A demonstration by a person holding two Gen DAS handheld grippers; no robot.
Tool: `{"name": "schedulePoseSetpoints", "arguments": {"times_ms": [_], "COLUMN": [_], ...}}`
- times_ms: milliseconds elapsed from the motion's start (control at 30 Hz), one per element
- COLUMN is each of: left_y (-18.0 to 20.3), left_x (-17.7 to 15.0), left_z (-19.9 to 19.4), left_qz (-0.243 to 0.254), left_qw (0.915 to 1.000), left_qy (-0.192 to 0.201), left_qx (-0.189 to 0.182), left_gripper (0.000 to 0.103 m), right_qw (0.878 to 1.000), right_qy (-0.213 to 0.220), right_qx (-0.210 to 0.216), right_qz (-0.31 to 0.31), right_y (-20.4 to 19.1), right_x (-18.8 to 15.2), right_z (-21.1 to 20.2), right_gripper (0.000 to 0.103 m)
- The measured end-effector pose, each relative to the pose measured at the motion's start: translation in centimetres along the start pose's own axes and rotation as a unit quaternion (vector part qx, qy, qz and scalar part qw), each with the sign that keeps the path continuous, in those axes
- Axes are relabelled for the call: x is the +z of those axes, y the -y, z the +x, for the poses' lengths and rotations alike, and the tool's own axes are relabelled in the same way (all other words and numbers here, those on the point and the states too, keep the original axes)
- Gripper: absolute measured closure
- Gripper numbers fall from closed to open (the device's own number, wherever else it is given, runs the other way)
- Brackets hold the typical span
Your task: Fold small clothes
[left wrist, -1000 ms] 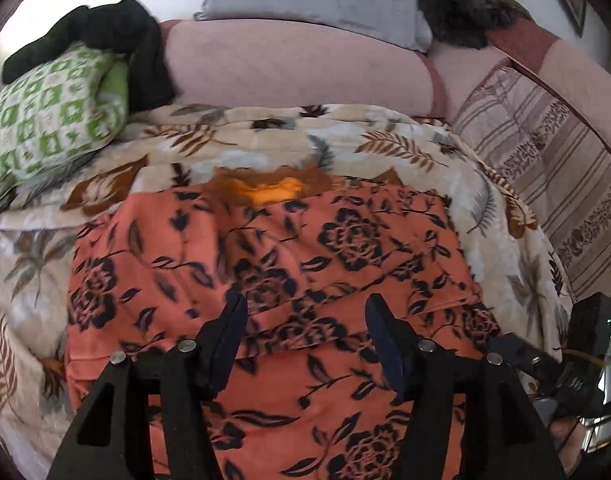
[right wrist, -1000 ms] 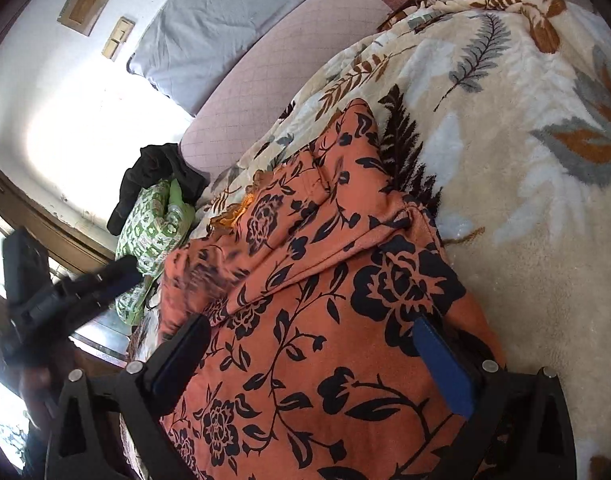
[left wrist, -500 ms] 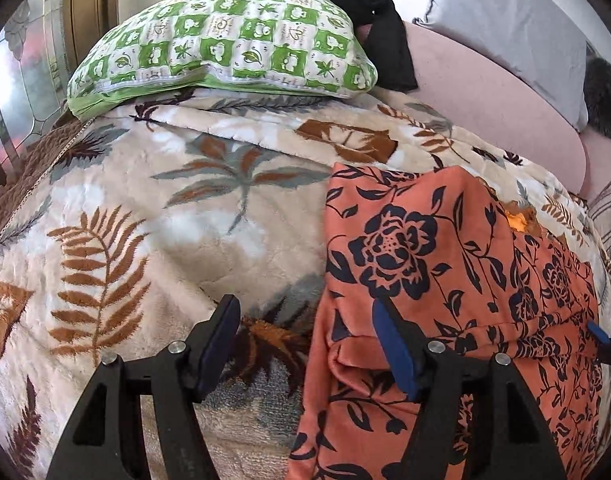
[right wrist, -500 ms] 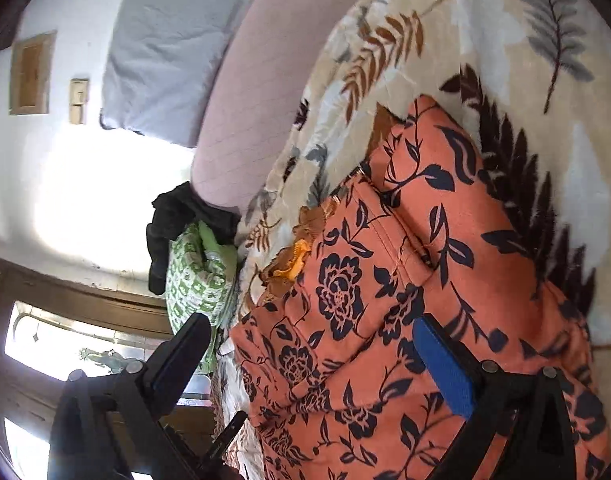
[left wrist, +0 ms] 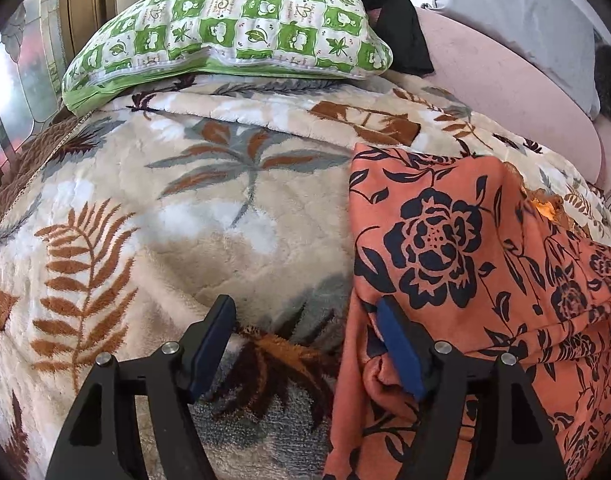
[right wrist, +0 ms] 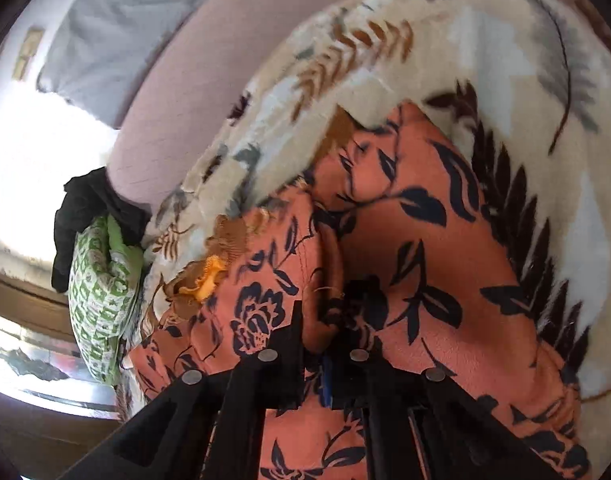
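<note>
On the bed, spread over a plush cream blanket with brown and grey leaf print [left wrist: 209, 208], lies the orange fabric garment with a dark navy flower pattern [left wrist: 457, 248]. It sits on the right half of the left wrist view, well apart from the green-and-white checked pillow [left wrist: 233, 36] and the black cloth [left wrist: 389, 12] heaped behind that pillow near the padded pink headboard [left wrist: 505, 92].

The folding looks only partly done. A layer of the garment already lies doubled over itself, with a thick fold line running across it in both views, but the near edge is bunched and loose — so at least one more fold and some smoothing seem to be left. No finished stack is in sight.

The garment's long axis appears to run from the near edge of the bed up toward the headboard; the end with the frilled orange trim [right wrist: 209, 276], probably a neckline or waistband, points toward the headboard.

The left gripper [left wrist: 305, 344] has its jaws spread wide apart, holding nothing: one blue pad hangs over the bare blanket and the other touches the garment's left edge, straddling that border as if lining up to take it. The right gripper [right wrist: 317, 344] has its jaws clenched tight on a raised ridge of the garment's folded cloth.
</note>
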State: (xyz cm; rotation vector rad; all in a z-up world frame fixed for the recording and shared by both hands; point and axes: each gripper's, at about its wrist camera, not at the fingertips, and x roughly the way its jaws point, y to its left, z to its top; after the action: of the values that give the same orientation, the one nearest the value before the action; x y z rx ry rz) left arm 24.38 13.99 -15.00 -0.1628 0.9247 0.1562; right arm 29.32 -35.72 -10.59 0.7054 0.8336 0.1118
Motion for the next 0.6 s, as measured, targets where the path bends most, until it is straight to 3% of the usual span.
{"name": "schedulePoseSetpoints", "arguments": {"times_ms": [100, 200, 233, 300, 333, 367, 467, 567, 600], "left_y": [0.2, 0.3, 0.3, 0.7, 1.0, 1.4, 2.8, 4.4, 4.3], "left_x": [0.2, 0.8, 1.0, 1.7, 2.2, 2.6, 3.2, 1.6, 1.1], "left_z": [-0.1, -1.2, -2.2, -3.7, -4.2, -4.4, -2.7, 1.8, 1.7], "left_qz": [-0.001, -0.018, -0.021, -0.011, -0.001, 0.006, 0.031, 0.099, 0.104], "left_qw": [1.0, 0.9998, 0.9997, 0.9992, 0.9989, 0.9986, 0.999, 0.9922, 0.9924], "left_qy": [-0.003, -0.004, 0.009, 0.036, 0.047, 0.052, 0.031, -0.048, -0.031], "left_qx": [0.005, 0.001, -0.008, -0.01, -0.007, -0.006, 0.005, 0.058, 0.058], "left_gripper": [0.029, 0.029, 0.029, 0.029, 0.029, 0.028, 0.025, 0.024, 0.022], "right_qw": [0.999, 0.995, 0.995, 0.998, 0.999, 0.999, 0.998, 0.997, 0.995], "right_qy": [0.018, -0.037, -0.052, -0.026, -0.015, -0.001, 0.039, 0.039, 0.017], "right_qx": [-0.02, -0.072, -0.079, -0.05, -0.047, -0.042, -0.04, 0.038, 0.068], "right_qz": [-0.044, -0.059, -0.044, -0.008, -0.003, -0.005, -0.032, -0.052, -0.068], "right_y": [-0.8, 1.9, 3.3, 4.8, 4.9, 4.8, 3.6, 1.0, 0.0], "right_x": [-2.3, -3.6, -3.8, -3.9, -3.9, -3.8, -3.3, -2.4, -2.2], "right_z": [-2.8, 0.6, 1.2, -0.1, -0.9, -1.9, -4.5, -5.1, -4.3], "right_gripper": [0.097, 0.088, 0.076, 0.066, 0.037, 0.021, 0.021, 0.021, 0.021]}}
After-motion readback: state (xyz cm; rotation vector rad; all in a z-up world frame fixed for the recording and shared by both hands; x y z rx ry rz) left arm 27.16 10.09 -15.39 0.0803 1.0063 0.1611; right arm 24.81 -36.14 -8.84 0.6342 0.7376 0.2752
